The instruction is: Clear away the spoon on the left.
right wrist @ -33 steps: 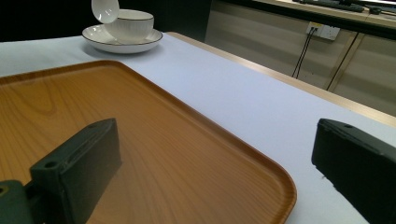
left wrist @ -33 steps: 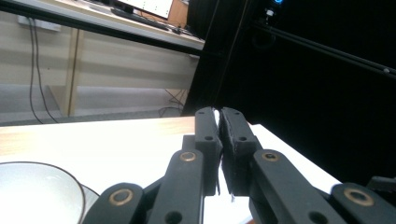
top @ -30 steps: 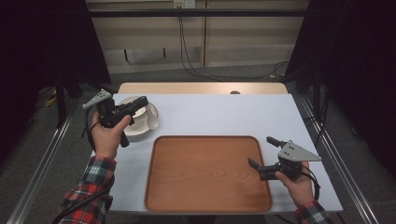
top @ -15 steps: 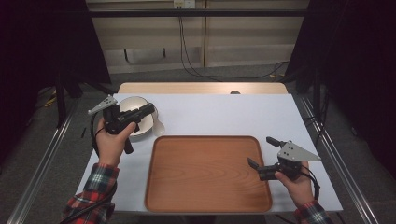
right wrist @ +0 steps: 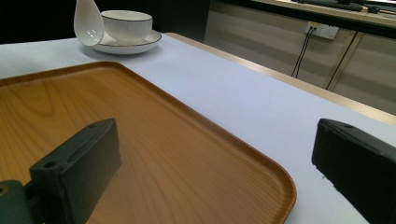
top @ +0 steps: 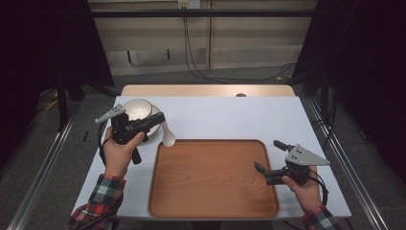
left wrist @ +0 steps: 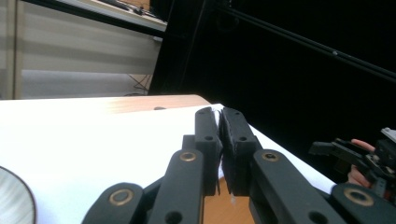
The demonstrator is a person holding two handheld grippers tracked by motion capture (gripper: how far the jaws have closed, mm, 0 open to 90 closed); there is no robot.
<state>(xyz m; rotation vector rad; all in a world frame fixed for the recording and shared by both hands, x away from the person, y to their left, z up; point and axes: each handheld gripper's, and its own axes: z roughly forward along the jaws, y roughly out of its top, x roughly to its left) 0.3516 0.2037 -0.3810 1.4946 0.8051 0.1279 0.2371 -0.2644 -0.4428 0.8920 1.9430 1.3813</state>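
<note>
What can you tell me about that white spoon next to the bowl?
The spoon is a glossy white soup spoon, ceramic by its look, with a deep rounded scoop. It is propped up steeply against the white bowl, on the rim of the white saucer under that bowl. From above, its scoop hangs past the saucer toward the wooden tray. It sits at the table's far left, beside the left gripper; whether that gripper touches it is unclear.
</note>
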